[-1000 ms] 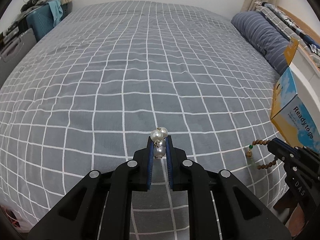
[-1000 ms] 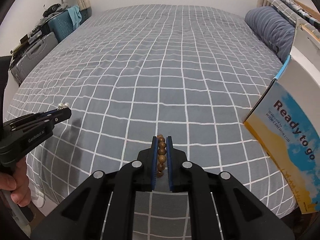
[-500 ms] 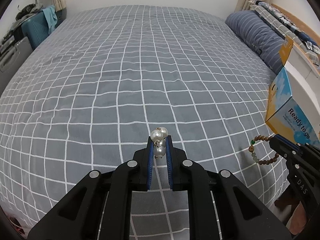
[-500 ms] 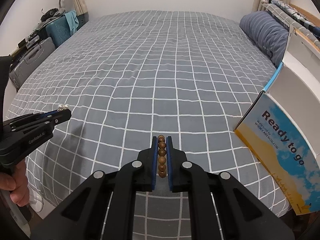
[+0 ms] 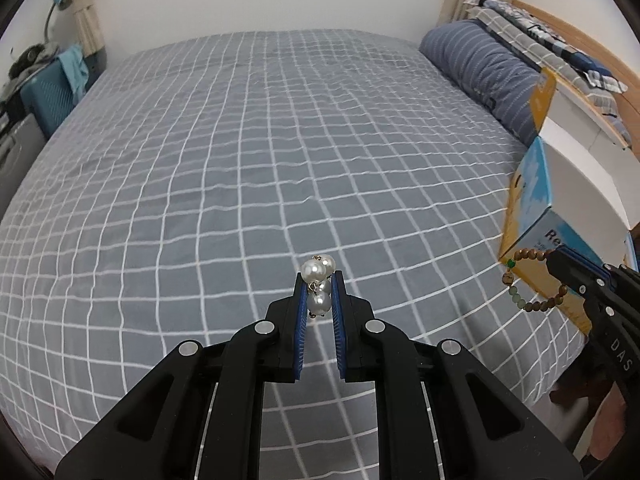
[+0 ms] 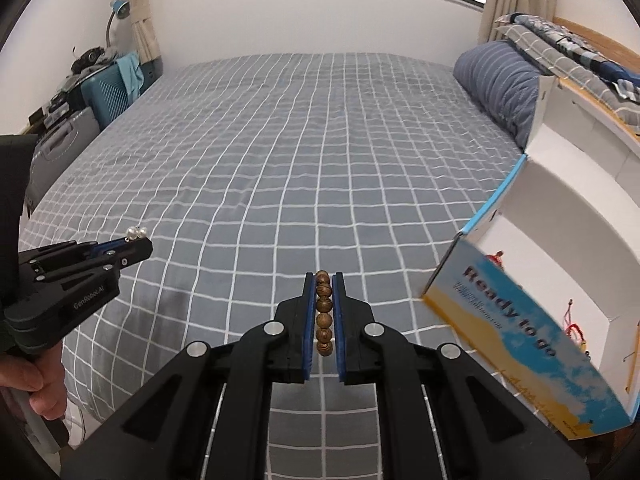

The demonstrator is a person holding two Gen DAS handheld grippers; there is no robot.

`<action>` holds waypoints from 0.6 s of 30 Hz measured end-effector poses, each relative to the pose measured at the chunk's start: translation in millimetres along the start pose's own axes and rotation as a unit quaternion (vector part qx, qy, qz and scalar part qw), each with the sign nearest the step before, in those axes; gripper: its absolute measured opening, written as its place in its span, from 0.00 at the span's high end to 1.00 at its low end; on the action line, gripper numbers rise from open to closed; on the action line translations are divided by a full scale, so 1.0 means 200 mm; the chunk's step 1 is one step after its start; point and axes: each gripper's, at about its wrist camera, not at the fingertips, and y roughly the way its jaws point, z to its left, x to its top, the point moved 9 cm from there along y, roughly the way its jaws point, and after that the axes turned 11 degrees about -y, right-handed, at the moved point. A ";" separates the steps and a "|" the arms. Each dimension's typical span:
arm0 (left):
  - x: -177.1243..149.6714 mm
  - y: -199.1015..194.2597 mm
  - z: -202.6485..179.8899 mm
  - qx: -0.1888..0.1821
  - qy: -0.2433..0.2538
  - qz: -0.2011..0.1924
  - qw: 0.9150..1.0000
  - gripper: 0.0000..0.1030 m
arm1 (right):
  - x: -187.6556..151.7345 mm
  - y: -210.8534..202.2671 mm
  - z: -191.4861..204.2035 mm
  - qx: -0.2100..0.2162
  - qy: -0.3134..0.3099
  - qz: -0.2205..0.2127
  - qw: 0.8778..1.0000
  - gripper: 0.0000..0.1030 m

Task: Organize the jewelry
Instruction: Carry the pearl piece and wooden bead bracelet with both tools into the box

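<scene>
Both tools are held level above the grey checked bedspread [image 5: 248, 168], pointing toward the far wall. The left gripper [image 5: 319, 280] is clamped on a pearl piece [image 5: 319, 276]: one pearl sits between the blue pads and two more stand just past the fingertips. In the right wrist view that gripper [image 6: 138, 242] shows side-on, off to the left of the right tool, with the person's left hand [image 6: 36, 388] wrapped round its handle below.

The right gripper [image 6: 323, 280] is pinched shut on a wooden bead bracelet [image 6: 323, 312], a row of brown beads lined up between its pads. Seen from the left tool, the loop [image 5: 528, 280] hangs out ahead of that gripper [image 5: 556, 260], with a few pale green beads in it.

Just to the right of the right tool stands an open box [image 6: 520, 320] printed "Ready to go", its lid raised. Small red and thin items lie inside its white interior; they are too small to identify.
</scene>
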 end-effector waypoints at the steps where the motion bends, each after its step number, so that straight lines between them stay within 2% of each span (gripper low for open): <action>1: 0.01 -0.01 -0.03 -0.003 0.005 -0.003 1.000 0.89 | 0.01 -0.01 -0.02 -0.003 0.003 -0.003 1.000 0.93; 10: 0.12 -0.10 -0.30 -0.030 0.043 -0.027 0.998 0.89 | 0.08 -0.12 -0.29 -0.046 0.044 -0.027 0.998 0.93; 18: 0.18 -0.14 -0.64 -0.069 0.090 -0.040 0.993 0.89 | 0.05 -0.20 -0.62 -0.093 0.097 -0.035 0.990 0.93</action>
